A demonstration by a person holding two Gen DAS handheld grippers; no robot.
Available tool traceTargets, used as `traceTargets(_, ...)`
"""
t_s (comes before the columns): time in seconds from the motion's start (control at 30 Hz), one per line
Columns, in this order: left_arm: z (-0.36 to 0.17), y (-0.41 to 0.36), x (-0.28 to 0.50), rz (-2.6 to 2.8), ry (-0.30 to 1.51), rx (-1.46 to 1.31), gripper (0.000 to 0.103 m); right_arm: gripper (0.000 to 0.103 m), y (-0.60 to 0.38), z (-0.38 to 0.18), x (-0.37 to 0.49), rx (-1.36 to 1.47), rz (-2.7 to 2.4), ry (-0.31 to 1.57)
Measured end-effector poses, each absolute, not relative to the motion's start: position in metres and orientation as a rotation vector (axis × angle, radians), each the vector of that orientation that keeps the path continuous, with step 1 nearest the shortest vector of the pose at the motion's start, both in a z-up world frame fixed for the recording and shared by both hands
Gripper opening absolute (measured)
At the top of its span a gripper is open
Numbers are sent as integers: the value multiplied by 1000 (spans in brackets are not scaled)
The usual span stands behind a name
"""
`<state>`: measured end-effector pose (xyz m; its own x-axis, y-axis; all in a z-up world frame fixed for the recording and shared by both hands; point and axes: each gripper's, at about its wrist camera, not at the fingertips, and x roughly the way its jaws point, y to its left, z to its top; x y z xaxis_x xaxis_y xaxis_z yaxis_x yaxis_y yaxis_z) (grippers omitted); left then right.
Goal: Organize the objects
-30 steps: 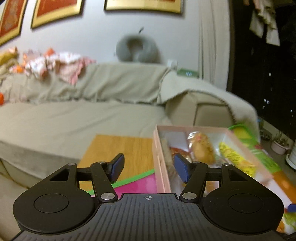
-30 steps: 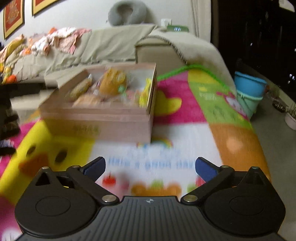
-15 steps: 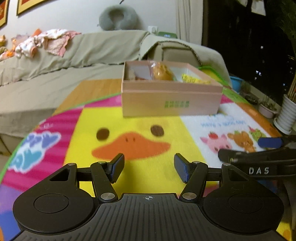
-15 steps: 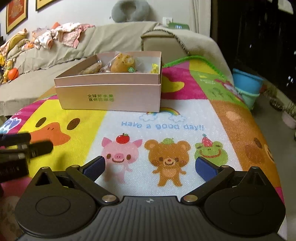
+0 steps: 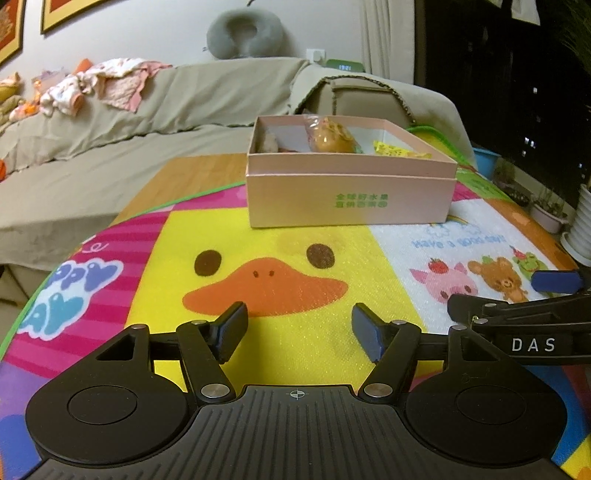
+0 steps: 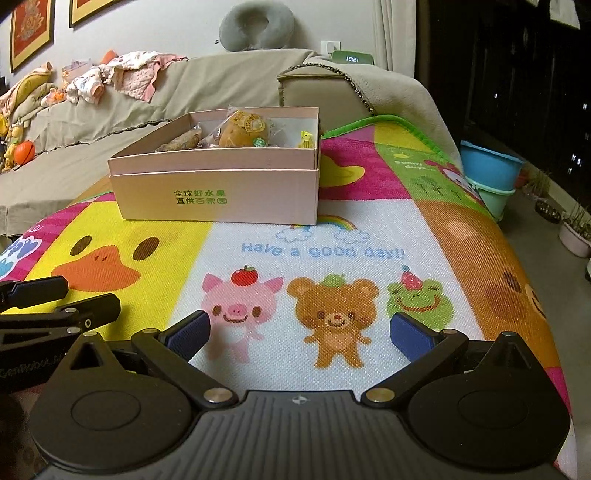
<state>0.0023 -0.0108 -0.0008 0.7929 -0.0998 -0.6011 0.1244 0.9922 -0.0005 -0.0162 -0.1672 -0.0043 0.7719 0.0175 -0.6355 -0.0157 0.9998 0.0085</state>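
A pink cardboard box [image 5: 351, 195] [image 6: 218, 195] with green print stands open on a colourful cartoon mat [image 5: 295, 280] [image 6: 332, 258]. It holds wrapped snacks: a round golden pastry [image 5: 330, 137] [image 6: 243, 129], a brownish one [image 6: 181, 142] at its left and a yellow packet [image 5: 400, 150] [image 6: 306, 139] at its right. My left gripper [image 5: 298, 332] is open and empty, low over the duck picture, well short of the box. My right gripper [image 6: 299, 334] is open and empty over the pig and bear pictures. Each gripper shows at the edge of the other's view.
A beige covered sofa [image 5: 147, 110] runs behind the mat, with clothes [image 6: 122, 75] and a grey neck pillow [image 5: 245, 33] on its back. Blue and green tubs [image 6: 487, 177] and plant pots [image 6: 574, 236] stand on the floor at the right.
Both grippers have pulled back from the box and settled low over the mat. The box now sits further away in both views. Both jaws stayed open.
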Motion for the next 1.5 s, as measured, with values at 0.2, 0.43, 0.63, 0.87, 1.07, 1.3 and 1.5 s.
traceTargets(0.2,0,-11,1,-122,643,37,71,103,-167,-5,-16,3,18,688)
traceTargets(0.43,-1,-10,0,-117,642,51,71,103,-167,-5,-16,3,18,688)
traceTargets(0.63,0,-11,1,-120,642,43,71,103,-167,-5,-16,3,18,688)
traceTargets(0.87,-1,-11,1,-119,641,48,71,103,-168,-4,-17,3,18,688)
traceTargets(1.07,-1,-12,1,-116,641,56,71,103,-167,-4,-17,3,18,688)
traceTargets(1.3,-1,-10,1,-119,642,46,71,103,-167,-4,-17,4,18,688)
traceTargets(1.5,-1,-10,2,-123,642,37,71,103,-167,-4,-17,4,18,688)
